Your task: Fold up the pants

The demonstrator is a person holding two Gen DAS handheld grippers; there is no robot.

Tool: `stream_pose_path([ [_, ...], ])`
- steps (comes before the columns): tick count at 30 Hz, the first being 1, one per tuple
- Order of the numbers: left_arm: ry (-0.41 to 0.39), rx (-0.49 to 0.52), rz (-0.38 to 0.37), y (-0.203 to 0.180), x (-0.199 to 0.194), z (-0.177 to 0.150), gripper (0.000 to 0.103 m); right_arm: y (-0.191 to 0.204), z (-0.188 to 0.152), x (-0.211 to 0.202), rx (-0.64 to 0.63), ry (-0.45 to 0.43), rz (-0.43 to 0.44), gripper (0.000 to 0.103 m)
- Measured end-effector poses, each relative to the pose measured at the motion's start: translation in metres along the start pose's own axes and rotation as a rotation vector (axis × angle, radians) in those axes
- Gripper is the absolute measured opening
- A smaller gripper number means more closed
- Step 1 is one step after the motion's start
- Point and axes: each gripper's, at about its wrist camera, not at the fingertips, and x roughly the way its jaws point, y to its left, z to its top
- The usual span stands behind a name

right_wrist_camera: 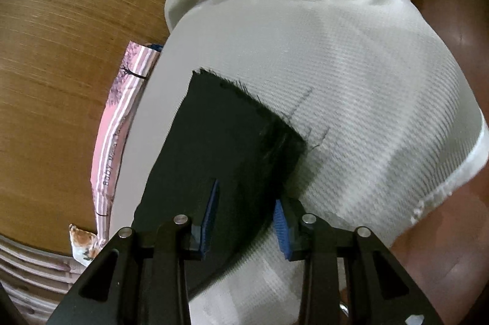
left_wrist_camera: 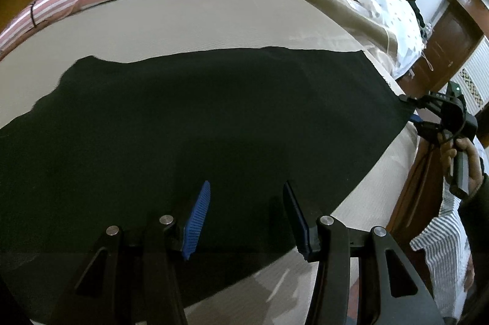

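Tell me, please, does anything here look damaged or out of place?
Yes. The end of the black pants on the bed is frayed: loose threads stick out over the sheet near the right gripper. The far long edge also runs wavy, not straight, in the left wrist view. Nothing spilled.

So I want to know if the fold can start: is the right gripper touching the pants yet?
Cannot tell. In the right wrist view the right gripper is open with the frayed edge of the black pants running between its fingers, but neither view plainly shows contact or a gap.
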Motion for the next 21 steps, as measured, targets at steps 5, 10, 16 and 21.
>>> stream_pose_path([
  [5,-0.002,0.022,0.022,-0.005,0.009,0.003,0.051,-0.005,0.008,0.012,0.002,0.005,0.000,0.013],
  [10,-0.005,0.074,0.050,-0.008,0.012,0.002,0.051,0.004,0.006,0.004,-0.007,-0.002,0.058,0.010],
  [16,-0.010,-0.039,0.000,0.014,-0.005,0.000,0.051,0.063,-0.005,-0.001,-0.103,0.013,0.149,0.009],
  [21,-0.065,-0.112,0.017,0.043,-0.036,-0.010,0.051,0.120,-0.025,0.010,-0.184,0.070,0.214,0.009],
])
